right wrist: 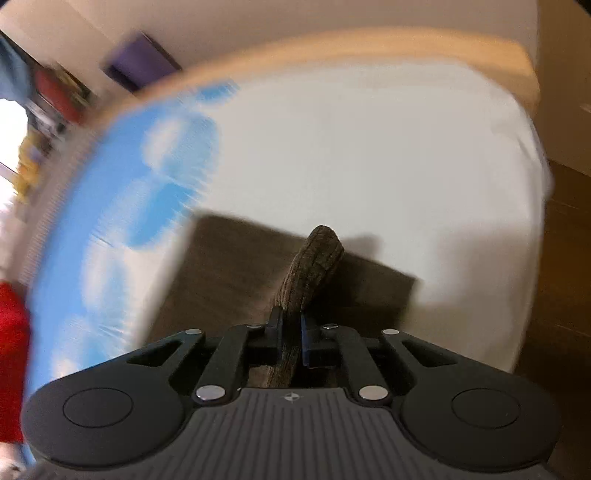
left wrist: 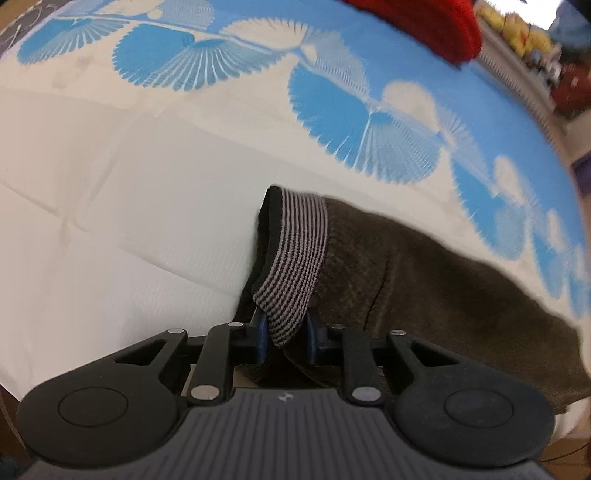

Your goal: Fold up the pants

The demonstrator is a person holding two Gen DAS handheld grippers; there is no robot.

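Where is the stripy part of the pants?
In the left wrist view, the striped waistband sits low in the middle, pinched by the left claw, over the white sheet.

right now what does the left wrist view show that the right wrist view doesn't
Only the left wrist view shows the striped grey and black elastic waistband of the dark brown knit pants, pinched in the left claw, plus sharp blue fan-shaped prints on the white bedcover.

Only the right wrist view shows the right claw shut on a raised fold of the brown fabric, with the pants lying flat beyond it, the bed's tan edge and dark flooring.

Both show the brown pants, the blue and white cover and something red at the edge.
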